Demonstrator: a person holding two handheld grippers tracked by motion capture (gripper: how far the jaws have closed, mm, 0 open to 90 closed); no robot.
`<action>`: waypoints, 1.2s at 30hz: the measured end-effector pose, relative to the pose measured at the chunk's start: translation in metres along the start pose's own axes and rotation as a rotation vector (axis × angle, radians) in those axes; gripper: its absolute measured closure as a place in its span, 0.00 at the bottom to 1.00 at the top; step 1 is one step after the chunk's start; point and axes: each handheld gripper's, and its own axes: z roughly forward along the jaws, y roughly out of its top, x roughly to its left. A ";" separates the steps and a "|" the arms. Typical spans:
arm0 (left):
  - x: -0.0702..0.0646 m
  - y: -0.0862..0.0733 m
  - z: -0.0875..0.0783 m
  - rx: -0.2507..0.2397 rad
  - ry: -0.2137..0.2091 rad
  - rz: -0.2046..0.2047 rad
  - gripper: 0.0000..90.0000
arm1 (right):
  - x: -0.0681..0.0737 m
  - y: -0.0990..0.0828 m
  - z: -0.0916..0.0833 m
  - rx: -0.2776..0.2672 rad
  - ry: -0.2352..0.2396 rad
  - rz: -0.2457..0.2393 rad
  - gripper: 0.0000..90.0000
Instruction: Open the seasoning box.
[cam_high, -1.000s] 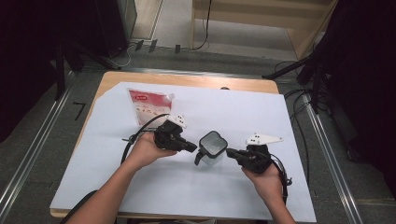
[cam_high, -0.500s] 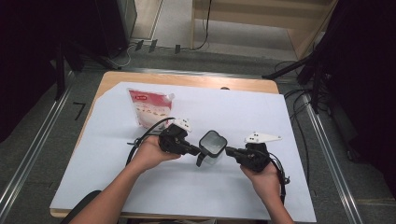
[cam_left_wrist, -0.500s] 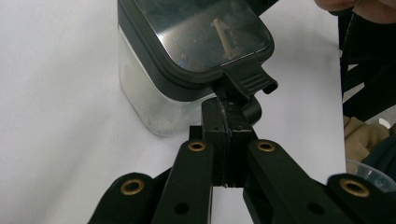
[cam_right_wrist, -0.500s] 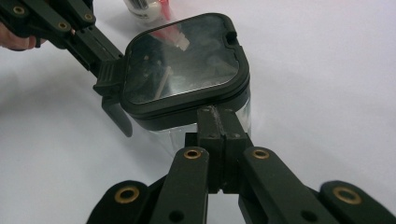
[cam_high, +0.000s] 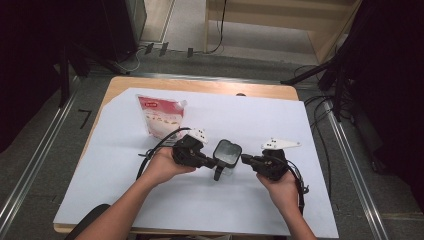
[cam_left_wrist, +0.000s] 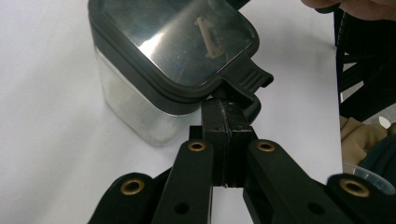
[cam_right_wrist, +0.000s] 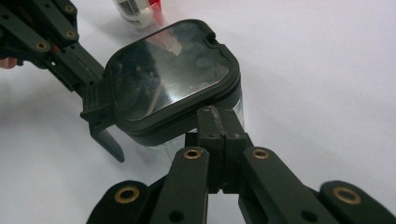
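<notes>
A clear square container (cam_high: 227, 152) with a dark-rimmed see-through lid stands at the middle of the white sheet. My left gripper (cam_high: 212, 162) comes at it from the left, jaws shut together with nothing between them. In the left gripper view the left gripper (cam_left_wrist: 228, 105) has its tips against the underside of the lid's latch tab (cam_left_wrist: 245, 77). My right gripper (cam_high: 245, 159) comes from the right, also shut and empty. In the right gripper view the right gripper (cam_right_wrist: 219, 116) touches the lid's rim (cam_right_wrist: 187, 116) opposite the latch (cam_right_wrist: 95, 105).
A white and red pouch (cam_high: 160, 116) lies at the back left of the white sheet (cam_high: 250, 210), which covers a wooden table (cam_high: 200, 86). Cables trail from both grippers. Dark stands and cables crowd the floor to the right of the table.
The left gripper has edged slightly right, closer to the container's latch. The right hand and the container have stayed put.
</notes>
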 end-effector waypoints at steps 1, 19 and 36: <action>0.000 0.000 0.000 0.000 0.000 0.000 1.00 | 0.000 0.000 0.000 0.000 -0.001 0.000 1.00; -0.008 0.005 0.011 -0.025 -0.002 0.016 1.00 | -0.010 0.010 0.008 0.005 -0.022 0.019 1.00; -0.013 0.011 0.014 -0.038 -0.042 0.003 0.94 | -0.020 0.012 0.016 0.007 -0.016 0.049 1.00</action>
